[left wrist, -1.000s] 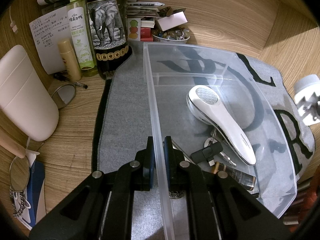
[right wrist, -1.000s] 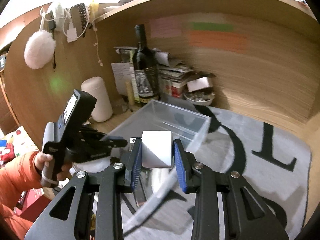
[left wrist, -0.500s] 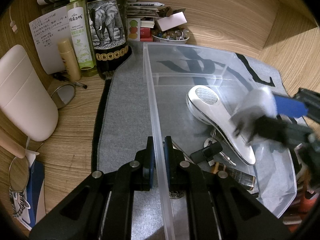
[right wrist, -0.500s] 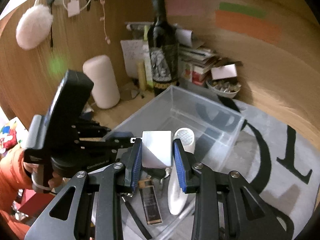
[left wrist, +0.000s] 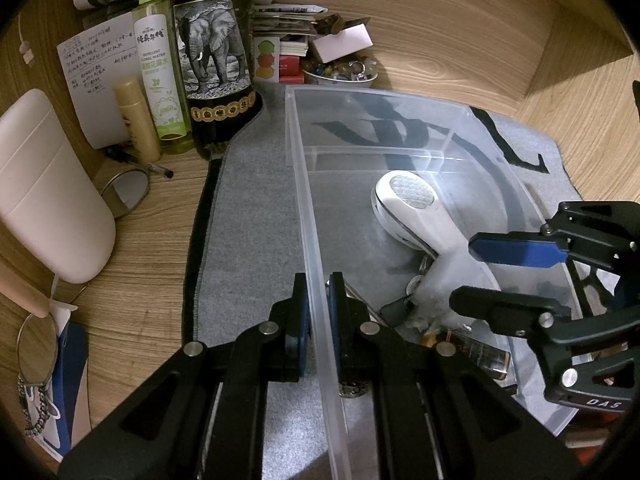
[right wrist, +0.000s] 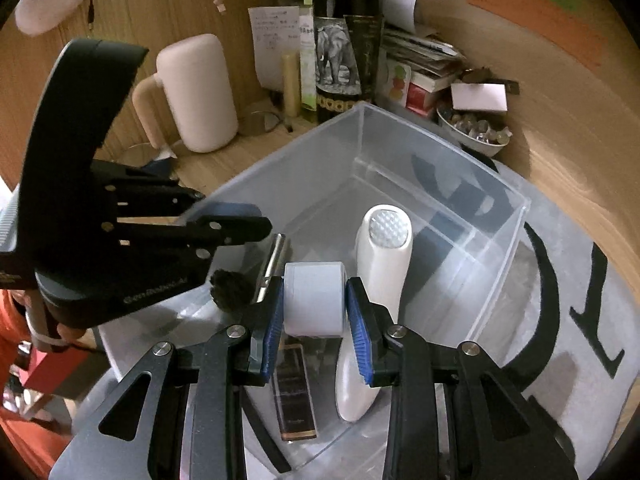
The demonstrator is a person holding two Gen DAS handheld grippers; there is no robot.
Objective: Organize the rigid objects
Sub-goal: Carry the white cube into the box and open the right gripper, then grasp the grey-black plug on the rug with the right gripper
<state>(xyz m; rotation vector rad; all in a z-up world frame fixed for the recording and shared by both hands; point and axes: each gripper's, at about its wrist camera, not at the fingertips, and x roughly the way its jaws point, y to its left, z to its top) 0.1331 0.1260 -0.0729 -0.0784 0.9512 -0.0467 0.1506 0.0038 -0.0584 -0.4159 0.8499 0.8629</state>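
Note:
A clear plastic bin (left wrist: 304, 184) (right wrist: 440, 148) stands on a grey mat. My left gripper (left wrist: 318, 284) (right wrist: 248, 218) is shut on the bin's near side wall, one finger inside and one outside. Inside the bin lie a white handheld device (left wrist: 416, 208) (right wrist: 384, 256), a dark rectangular case (left wrist: 472, 354) (right wrist: 294, 396) and a black key fob (left wrist: 400, 308). My right gripper (right wrist: 314, 296) (left wrist: 462, 270) is shut on a small white block (right wrist: 314, 300) (left wrist: 444, 280). It hangs low inside the bin, over the device's handle and the dark case.
Behind the bin stand a wine bottle with an elephant label (left wrist: 212, 64), a green spray bottle (left wrist: 158, 72), a bowl of trinkets (left wrist: 340, 74) and stacked papers. A white canister (left wrist: 44, 192) sits on the wooden desk at the left. The grey mat (left wrist: 248, 220) carries black letters.
My right gripper has come down and over the bin with the white block, and now shows in the left wrist view. The left gripper has stayed on the wall.

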